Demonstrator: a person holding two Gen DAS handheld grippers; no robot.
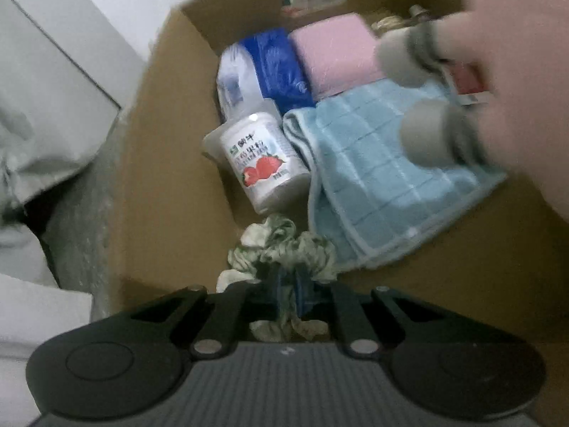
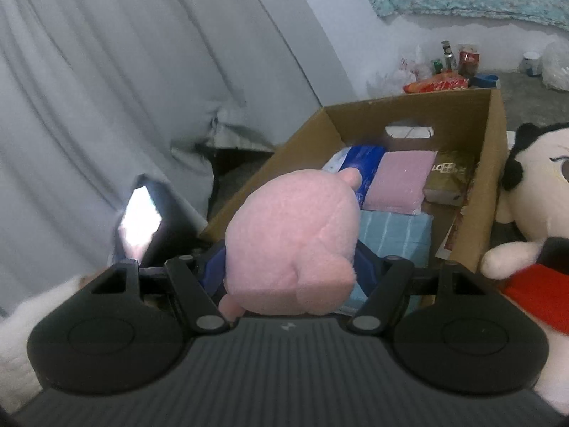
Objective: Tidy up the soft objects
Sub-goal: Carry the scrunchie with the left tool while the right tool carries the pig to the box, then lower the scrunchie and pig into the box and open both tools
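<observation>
A pink plush toy is clamped in the right gripper at the centre of the right view, hiding part of the cardboard box. A mouse doll lies at the right edge. In the box are seen a blue towel, a pink sponge, a yogurt bottle (strawberry label) and a blue packet. A crumpled green-and-white cloth is pinched by the closed left gripper at the bottom of the left view.
</observation>
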